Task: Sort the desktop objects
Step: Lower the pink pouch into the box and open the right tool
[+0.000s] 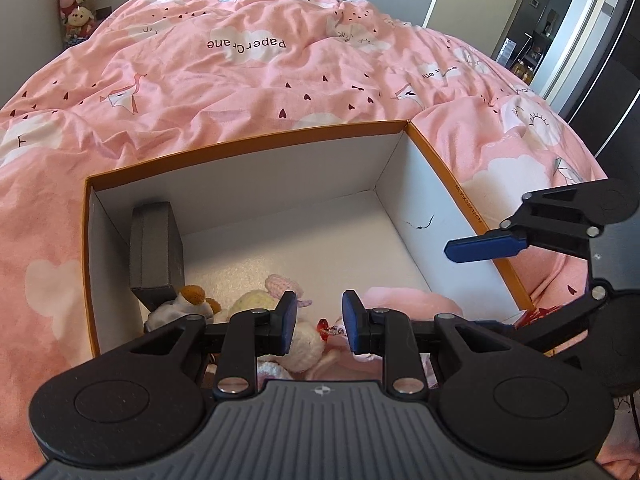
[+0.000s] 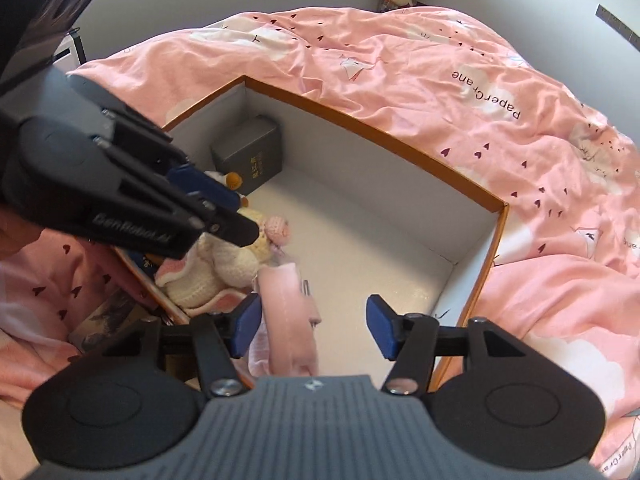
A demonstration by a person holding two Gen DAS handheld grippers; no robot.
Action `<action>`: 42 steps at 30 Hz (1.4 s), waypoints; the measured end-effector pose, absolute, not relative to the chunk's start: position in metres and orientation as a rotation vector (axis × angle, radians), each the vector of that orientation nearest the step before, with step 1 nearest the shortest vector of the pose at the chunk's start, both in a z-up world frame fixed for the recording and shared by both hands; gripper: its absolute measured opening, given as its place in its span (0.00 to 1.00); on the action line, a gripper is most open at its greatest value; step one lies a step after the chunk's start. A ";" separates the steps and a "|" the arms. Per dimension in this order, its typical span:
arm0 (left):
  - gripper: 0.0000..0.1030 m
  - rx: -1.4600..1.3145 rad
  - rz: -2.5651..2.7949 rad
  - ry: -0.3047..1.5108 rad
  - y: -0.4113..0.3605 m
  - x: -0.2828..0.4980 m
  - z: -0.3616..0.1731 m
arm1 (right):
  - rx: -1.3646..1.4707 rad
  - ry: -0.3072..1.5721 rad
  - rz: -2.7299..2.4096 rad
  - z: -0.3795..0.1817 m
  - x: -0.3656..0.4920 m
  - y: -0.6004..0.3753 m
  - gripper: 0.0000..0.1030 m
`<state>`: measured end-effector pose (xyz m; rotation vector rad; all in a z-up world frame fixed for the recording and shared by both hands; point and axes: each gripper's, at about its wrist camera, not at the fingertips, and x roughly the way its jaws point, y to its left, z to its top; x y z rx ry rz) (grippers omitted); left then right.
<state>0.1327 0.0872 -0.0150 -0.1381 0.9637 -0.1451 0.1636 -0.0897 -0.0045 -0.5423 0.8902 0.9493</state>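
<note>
Left wrist view: the left hand-held gripper (image 1: 319, 325) hangs over the near end of an open box (image 1: 248, 138) resting on a bed with a pink quilt (image 1: 240, 76). Its jaws stand narrow with nothing gripped; a small red charm (image 1: 325, 326) lies below the gap. A dark case (image 1: 156, 248) stands upright in the box's far left corner, with knitted toys (image 1: 260, 304) just beside it. Right wrist view: the right hand-held gripper (image 2: 312, 330) is spread wide; a pink cloth (image 2: 288, 312) lies in the box beside its left pad, unpinched.
</note>
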 end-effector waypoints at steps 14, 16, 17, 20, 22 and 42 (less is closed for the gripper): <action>0.28 -0.114 -0.018 0.959 0.128 0.126 -0.007 | -0.456 1.016 0.883 -0.019 0.182 -0.084 0.25; 0.28 -0.112 0.002 0.958 0.133 0.127 -0.006 | -0.397 1.002 0.838 -0.013 0.191 -0.085 0.24; 0.28 -0.106 0.013 0.955 0.135 0.127 -0.005 | -0.355 0.995 0.814 -0.010 0.197 -0.085 0.24; 0.28 -0.090 0.040 0.944 0.138 0.128 -0.002 | -0.240 0.975 0.753 -0.003 0.208 -0.082 0.24; 0.28 -0.078 0.056 0.939 0.140 0.129 -0.001 | -0.191 0.955 0.736 0.001 0.214 -0.074 0.24; 0.28 -0.049 0.170 0.920 0.168 0.138 -0.001 | 0.030 1.032 0.650 -0.034 0.242 0.003 0.24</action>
